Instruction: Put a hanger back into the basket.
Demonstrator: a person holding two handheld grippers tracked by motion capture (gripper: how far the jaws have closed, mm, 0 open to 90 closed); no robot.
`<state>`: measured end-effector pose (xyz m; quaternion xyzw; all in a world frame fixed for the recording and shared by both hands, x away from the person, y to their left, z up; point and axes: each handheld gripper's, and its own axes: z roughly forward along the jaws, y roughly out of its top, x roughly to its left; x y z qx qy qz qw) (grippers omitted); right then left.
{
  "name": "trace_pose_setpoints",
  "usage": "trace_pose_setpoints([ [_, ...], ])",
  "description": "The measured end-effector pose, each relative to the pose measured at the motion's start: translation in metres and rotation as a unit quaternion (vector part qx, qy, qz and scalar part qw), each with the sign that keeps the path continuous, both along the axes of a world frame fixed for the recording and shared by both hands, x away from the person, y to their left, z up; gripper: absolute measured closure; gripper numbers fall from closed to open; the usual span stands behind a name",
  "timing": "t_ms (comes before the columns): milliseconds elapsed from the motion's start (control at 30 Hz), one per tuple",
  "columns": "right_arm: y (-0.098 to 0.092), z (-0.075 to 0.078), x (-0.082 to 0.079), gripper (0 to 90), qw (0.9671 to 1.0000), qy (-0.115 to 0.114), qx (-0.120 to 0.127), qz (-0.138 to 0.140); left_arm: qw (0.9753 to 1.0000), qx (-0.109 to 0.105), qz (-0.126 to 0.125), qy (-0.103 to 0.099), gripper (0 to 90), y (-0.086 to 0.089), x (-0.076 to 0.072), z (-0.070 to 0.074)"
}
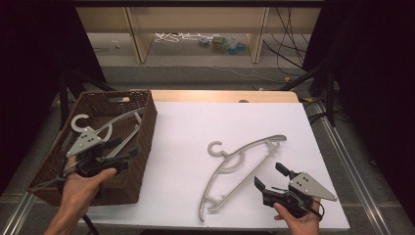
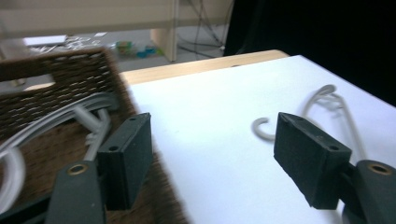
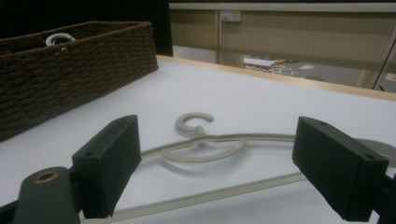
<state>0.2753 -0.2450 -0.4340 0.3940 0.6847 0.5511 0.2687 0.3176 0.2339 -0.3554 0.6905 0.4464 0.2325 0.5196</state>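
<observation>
From the high view, a white desk (image 1: 195, 122) carries a brown wicker basket (image 1: 142, 142) of hangers at left and a grey hanger (image 1: 242, 164) lying flat mid-desk. The left gripper (image 1: 125, 149) hovers over the basket, the right gripper (image 1: 269, 177) just beside the hanger, both spread apart and empty. Beyond lie grey floor, cables, and wooden shelf legs.

In the left gripper view, its jaws straddle the basket's rim (image 2: 70, 70).

In the right gripper view, the hanger (image 3: 205, 140) lies between open jaws. No writing is readable.

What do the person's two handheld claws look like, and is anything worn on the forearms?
Both the left claw and right claw are black, each with two flat rectangular jaw pads showing small screw holes, brass-coloured pivot bushings, and a grey three-cornered plate with dark holes on top. A thin black cable loops by the right one. Forearms are bare, no sleeves.
</observation>
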Motion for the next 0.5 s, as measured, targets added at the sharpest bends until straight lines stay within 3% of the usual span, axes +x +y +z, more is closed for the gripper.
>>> trace_pose_setpoints([
  [67, -0.001, 0.000, -0.001, 16.3, 0.9999, 0.008, -0.008, 0.000, 0.9999, -0.010, -0.005, -0.009, 26.8, -0.009, -0.001, -0.002],
  [200, 0.001, 0.000, 0.000, 16.3, 1.0000, -0.001, 0.001, 0.001, 0.9994, -0.019, -0.013, -0.024, 24.6, -0.020, -0.002, -0.006],
  [233, 0.000, 0.000, -0.001, 16.2, 1.0000, 0.002, -0.007, -0.003, 0.9991, -0.025, -0.021, -0.026, 24.1, -0.028, -0.002, -0.009],
  [367, 0.001, 0.000, 0.000, 16.2, 1.0000, 0.000, 0.001, 0.002, 0.9987, -0.016, -0.033, -0.034, 21.5, -0.046, -0.004, -0.017],
  [500, 0.000, 0.001, -0.001, 16.1, 1.0000, 0.007, -0.003, 0.003, 0.9983, -0.021, -0.043, -0.034, 18.0, -0.058, -0.008, -0.027],
])
